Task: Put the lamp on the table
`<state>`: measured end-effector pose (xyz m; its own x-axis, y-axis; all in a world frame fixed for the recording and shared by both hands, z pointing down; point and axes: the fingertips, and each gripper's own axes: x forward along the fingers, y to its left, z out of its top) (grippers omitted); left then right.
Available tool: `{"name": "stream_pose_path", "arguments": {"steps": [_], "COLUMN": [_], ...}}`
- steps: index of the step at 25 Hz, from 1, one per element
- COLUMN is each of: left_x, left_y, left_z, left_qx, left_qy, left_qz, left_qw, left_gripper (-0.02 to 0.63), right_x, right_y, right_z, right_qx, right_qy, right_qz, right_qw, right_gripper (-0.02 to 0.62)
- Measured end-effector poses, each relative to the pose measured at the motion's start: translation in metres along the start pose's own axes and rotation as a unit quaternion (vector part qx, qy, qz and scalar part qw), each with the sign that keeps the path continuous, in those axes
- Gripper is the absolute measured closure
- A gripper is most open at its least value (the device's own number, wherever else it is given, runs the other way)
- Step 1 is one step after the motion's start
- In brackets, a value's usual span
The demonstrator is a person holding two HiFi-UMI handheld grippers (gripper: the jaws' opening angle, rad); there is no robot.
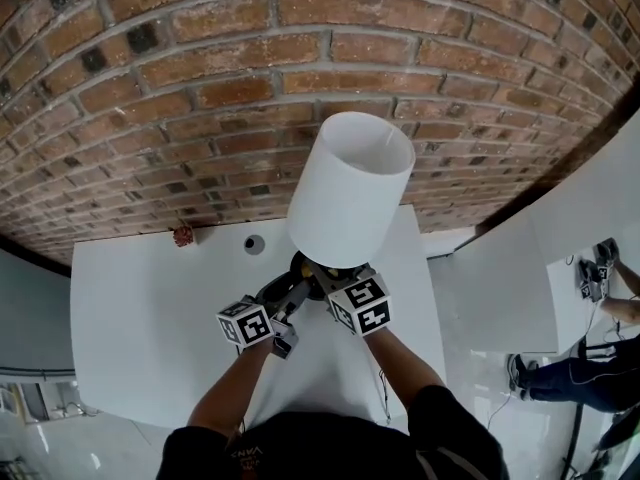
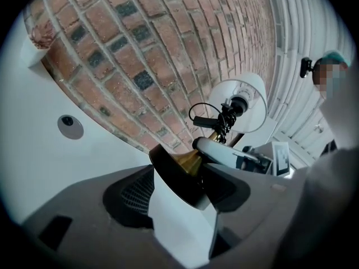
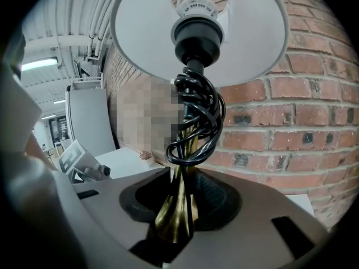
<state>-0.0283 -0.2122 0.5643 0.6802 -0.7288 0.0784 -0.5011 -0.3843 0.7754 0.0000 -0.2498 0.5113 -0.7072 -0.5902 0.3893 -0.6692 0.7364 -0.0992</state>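
The lamp has a white shade (image 1: 350,188) (image 3: 196,32), a brass stem (image 3: 178,203) with a black cord (image 3: 193,122) wound round it, and a black round base (image 1: 298,266) (image 2: 176,172). It is over the white table (image 1: 150,318), tilted toward the brick wall. My right gripper (image 1: 328,278) (image 3: 178,220) is shut on the brass stem just above the base. My left gripper (image 1: 287,296) (image 2: 180,202) has its jaws spread wide with the base's rim between them, and white table shows through the gap. Whether the base touches the table is hidden.
A brick wall (image 1: 250,88) rises right behind the table. A small reddish object (image 1: 182,235) and a round grey disc (image 1: 254,244) (image 2: 70,126) lie at the table's far edge. White partition panels (image 1: 500,288) stand to the right, with a person (image 1: 570,378) beyond them.
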Motion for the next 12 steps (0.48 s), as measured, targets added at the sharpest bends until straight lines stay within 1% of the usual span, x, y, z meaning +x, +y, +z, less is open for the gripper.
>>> {"name": "stream_pose_path", "arguments": {"steps": [3, 5, 7, 10, 12], "left_x": [0.000, -0.001, -0.002, -0.007, -0.013], "left_y": [0.011, 0.018, 0.024, 0.032, 0.036], "left_z": [0.000, -0.001, -0.005, -0.008, -0.009], "left_qx": [0.026, 0.052, 0.074, 0.094, 0.120], "left_qy": [0.004, 0.014, 0.032, 0.050, 0.062], "left_qz": [0.016, 0.030, 0.038, 0.052, 0.064], "left_qw": [0.9995, 0.9981, 0.9960, 0.9930, 0.9888], "left_gripper": [0.339, 0.339, 0.340, 0.342, 0.347], "right_x": [0.009, 0.015, 0.020, 0.026, 0.029], "right_y": [-0.002, -0.005, -0.011, -0.020, -0.027], "right_z": [-0.007, -0.012, -0.016, -0.021, -0.023], "right_qx": [0.004, 0.007, 0.007, 0.003, 0.000], "right_qy": [0.001, 0.004, 0.007, 0.012, 0.015], "right_qz": [0.000, -0.005, -0.013, -0.026, -0.034], "right_qw": [1.000, 1.000, 1.000, 1.000, 0.999], "right_gripper": [0.476, 0.476, 0.476, 0.477, 0.477]}}
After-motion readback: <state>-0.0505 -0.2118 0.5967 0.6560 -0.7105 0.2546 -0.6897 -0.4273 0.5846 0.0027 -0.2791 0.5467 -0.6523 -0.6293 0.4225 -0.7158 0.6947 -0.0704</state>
